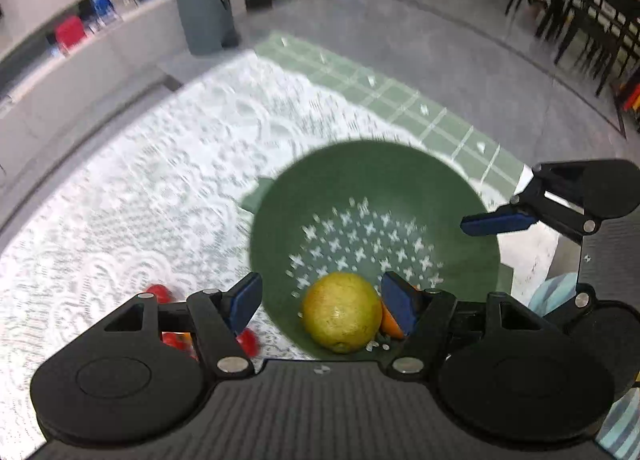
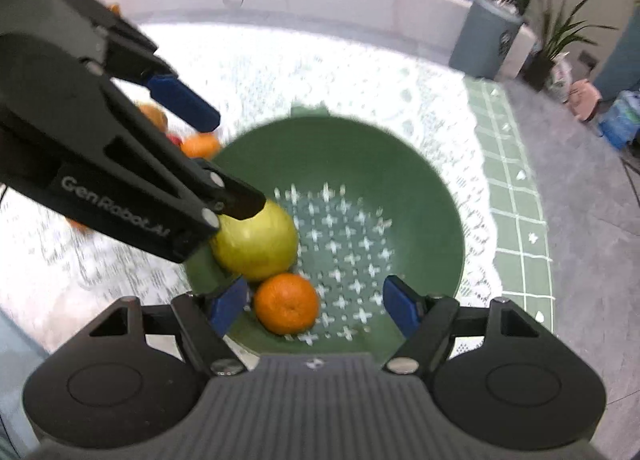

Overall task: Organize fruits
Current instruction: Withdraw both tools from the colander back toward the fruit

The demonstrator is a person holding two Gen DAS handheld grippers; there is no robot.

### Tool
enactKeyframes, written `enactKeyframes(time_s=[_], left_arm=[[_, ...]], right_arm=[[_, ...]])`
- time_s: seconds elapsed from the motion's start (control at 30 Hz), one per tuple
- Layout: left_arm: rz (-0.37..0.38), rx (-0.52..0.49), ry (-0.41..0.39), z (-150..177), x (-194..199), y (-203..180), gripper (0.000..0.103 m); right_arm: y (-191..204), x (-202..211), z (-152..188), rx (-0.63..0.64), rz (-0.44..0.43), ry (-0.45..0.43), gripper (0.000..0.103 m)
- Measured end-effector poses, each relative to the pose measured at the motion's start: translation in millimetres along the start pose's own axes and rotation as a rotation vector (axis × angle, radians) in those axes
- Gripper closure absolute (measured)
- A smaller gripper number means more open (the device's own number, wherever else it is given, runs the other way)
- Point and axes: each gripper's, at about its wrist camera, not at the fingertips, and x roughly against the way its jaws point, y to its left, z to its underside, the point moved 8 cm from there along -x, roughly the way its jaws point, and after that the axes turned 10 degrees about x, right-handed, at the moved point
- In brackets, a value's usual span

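Two grippers are hovering over one green colander (image 2: 420, 187) that is sitting on a white lace cloth (image 1: 140, 187). In the right wrist view, the right gripper (image 2: 316, 306) is standing with its two blue fingers (image 2: 400, 310) spread wide and grasping nothing, poised above the colander's near rim at 6 o'clock. Two fruits are lying inside the colander: one yellow-green apple (image 2: 256, 246) at about 9 o'clock of the bowl, and one orange (image 2: 287, 303) touching it just below, at about 7 o'clock, between the right gripper's fingers but not touching either.

The left gripper (image 2: 224, 163) is reaching in from 10 o'clock in that view, its fingers also parted and released, one blue finger (image 2: 184, 101) raised over the cloth and the other, lower one lying against the top of the apple. In the left wrist view, the left gripper (image 1: 320, 302) is showing the same open stance, with the apple (image 1: 340, 312) lying between its two fingers at 6 o'clock, and a sliver of the orange (image 1: 390, 324) peeking out behind the right-hand finger.

More fruit is lying on the cloth outside the colander: in the right wrist view, at least two orange ones (image 2: 200, 145) and a bit of red at 10 o'clock, partly hidden; in the left wrist view, some three red pieces (image 1: 160, 294) at 7 o'clock, blurred and half covered, so the count is uncertain. One grey bin (image 1: 204, 7) is standing on the floor at 11 o'clock.
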Motion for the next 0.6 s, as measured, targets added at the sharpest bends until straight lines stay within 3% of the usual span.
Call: enactKeyframes(time_s=[0.27,0.4,0.6], left_arm=[[-0.006,0.1,-0.196,13.5,59.3,24.1,0.023],[-0.049,0.142,-0.287,29.5,79.5,40.3,0.022],[-0.121,0.208,-0.346,64.7,94.6,68.1,0.022]], right_arm=[[30.6,32.0,-12.6,-0.113,0.046,-0.208,0.03],[53.2,39.6,-17.3,-0.149,0.059,-0.286,0.03],[88.1,33.1,-22.3,-0.142,0.096,-0.353,0.03]])
